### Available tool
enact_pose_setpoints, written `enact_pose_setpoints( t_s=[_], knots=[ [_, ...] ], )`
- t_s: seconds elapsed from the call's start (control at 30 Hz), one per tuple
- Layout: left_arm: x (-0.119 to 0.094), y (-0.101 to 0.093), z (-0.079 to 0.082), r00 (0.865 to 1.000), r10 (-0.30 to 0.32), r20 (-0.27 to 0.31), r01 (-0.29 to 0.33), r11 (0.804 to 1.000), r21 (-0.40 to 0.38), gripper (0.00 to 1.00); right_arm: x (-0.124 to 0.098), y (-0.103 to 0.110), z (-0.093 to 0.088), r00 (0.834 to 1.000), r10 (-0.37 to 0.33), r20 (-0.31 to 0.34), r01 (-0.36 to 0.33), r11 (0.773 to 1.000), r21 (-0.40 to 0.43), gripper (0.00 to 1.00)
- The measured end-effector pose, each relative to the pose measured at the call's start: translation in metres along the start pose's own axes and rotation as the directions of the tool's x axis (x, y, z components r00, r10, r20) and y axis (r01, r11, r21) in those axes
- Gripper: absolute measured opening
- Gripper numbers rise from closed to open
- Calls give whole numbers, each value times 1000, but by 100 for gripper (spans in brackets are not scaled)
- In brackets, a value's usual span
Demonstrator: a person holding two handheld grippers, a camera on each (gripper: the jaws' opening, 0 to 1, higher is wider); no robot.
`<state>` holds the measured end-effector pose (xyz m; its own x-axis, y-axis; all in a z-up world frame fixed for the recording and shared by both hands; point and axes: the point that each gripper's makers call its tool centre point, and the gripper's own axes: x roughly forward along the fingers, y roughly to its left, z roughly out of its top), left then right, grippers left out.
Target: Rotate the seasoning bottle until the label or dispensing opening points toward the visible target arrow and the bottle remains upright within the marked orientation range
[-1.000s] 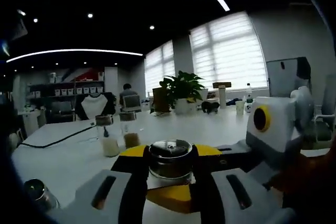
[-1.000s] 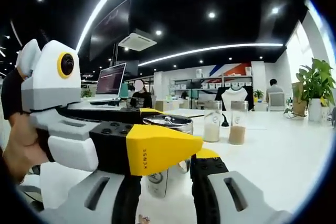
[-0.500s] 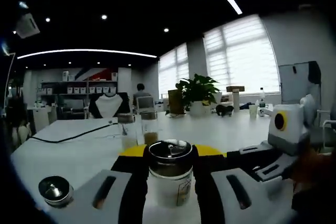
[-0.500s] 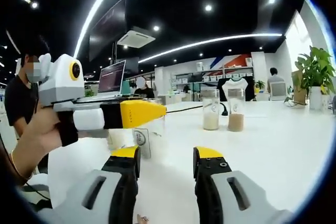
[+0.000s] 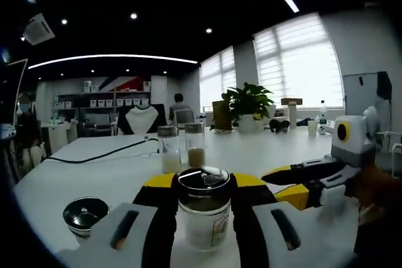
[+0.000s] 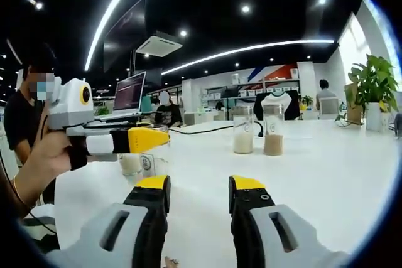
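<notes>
A glass seasoning bottle point(image 5: 202, 213) with a steel cap and a white label stands upright on the white table, at the centre of the left gripper view. My left gripper point(image 5: 202, 183) is shut on it just below the cap. In the right gripper view the same left gripper point(image 6: 154, 142) comes in from the left, and the seasoning bottle point(image 6: 146, 163) shows under its yellow jaw. My right gripper point(image 6: 198, 186) is open with nothing between its jaws and stands apart from the bottle. In the left gripper view the right gripper point(image 5: 284, 184) sits a little to the right of the bottle.
Two tall glass jars point(image 5: 168, 150) point(image 5: 196, 147) stand farther back on the white table point(image 5: 94, 167). A small steel tin point(image 5: 85, 213) lies at the left. A black cable point(image 5: 100, 153) crosses the far side. A potted plant point(image 5: 248, 101) and a laptop point(image 6: 130, 92) stand beyond.
The right gripper, whose jaws stood around the bottle a second ago, has drawn back and is clear of it. The left gripper keeps hold of the bottle.
</notes>
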<state>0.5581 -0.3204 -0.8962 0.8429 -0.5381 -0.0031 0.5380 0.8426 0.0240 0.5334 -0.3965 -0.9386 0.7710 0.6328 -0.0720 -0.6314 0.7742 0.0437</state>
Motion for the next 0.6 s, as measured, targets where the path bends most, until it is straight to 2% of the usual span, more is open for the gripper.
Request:
enact_pose_setpoints(
  t_s=[0.3, 0.47, 0.6],
  knots=[
    [-3, 5, -12, 1000, 3, -30, -4, 1000, -19, 34, -1, -1, -5, 1000, 0, -11, 0, 1000, 16, 35],
    [-4, 7, -12, 1000, 2, -24, -3, 999, -36, 34, -2, -4, -5, 1000, -9, -7, 9, 1000, 13, 34],
    [-6, 5, -12, 1000, 1, -28, -2, 1000, -17, 34, -2, -6, -9, 1000, -9, -18, 9, 1000, 24, 34]
  ],
)
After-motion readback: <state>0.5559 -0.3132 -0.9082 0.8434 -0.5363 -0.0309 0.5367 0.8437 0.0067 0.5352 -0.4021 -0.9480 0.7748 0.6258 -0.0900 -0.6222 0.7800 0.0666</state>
